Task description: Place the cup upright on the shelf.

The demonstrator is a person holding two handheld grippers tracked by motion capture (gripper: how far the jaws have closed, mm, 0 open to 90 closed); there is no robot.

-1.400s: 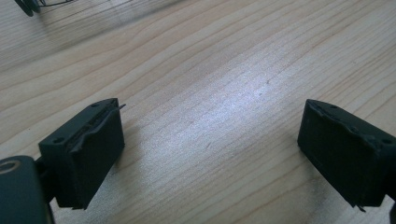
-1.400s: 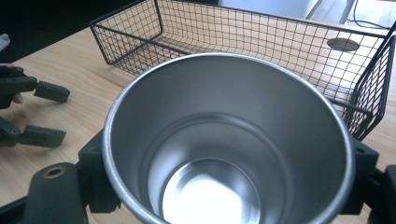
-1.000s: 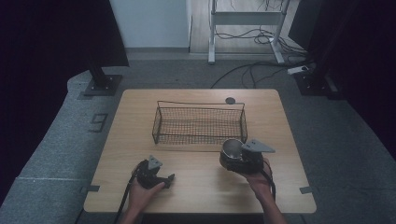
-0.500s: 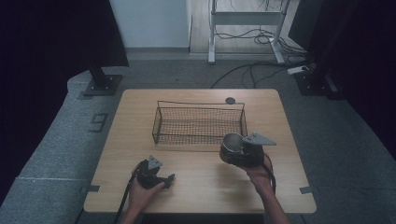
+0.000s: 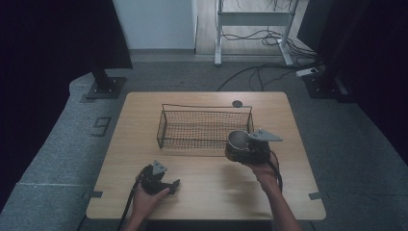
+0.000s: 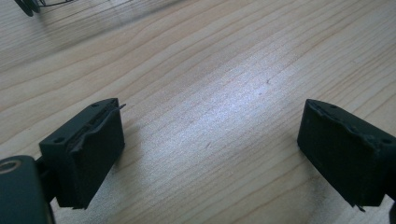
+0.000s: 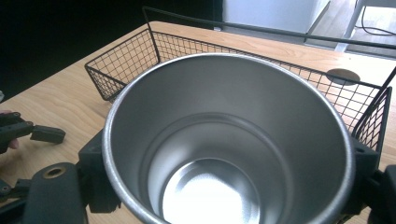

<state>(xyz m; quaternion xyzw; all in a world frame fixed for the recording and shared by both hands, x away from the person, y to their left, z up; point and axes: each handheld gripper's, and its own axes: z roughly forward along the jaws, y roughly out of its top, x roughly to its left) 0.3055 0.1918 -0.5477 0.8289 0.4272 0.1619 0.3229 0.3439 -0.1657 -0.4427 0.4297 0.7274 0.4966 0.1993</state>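
The right gripper (image 5: 244, 150) clamps a steel cup (image 7: 229, 140) between its jaws, mouth up, held just at the near right corner of the wire basket (image 5: 204, 126). The left gripper (image 5: 169, 184) rests low over the bare worktop (image 5: 211, 187), jaws spread wide, holding nothing. A dark round disc (image 5: 236, 103) lies beyond the basket.

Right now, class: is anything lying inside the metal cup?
No: the right gripper view looks straight into the metal cup, and its shiny bottom is bare.
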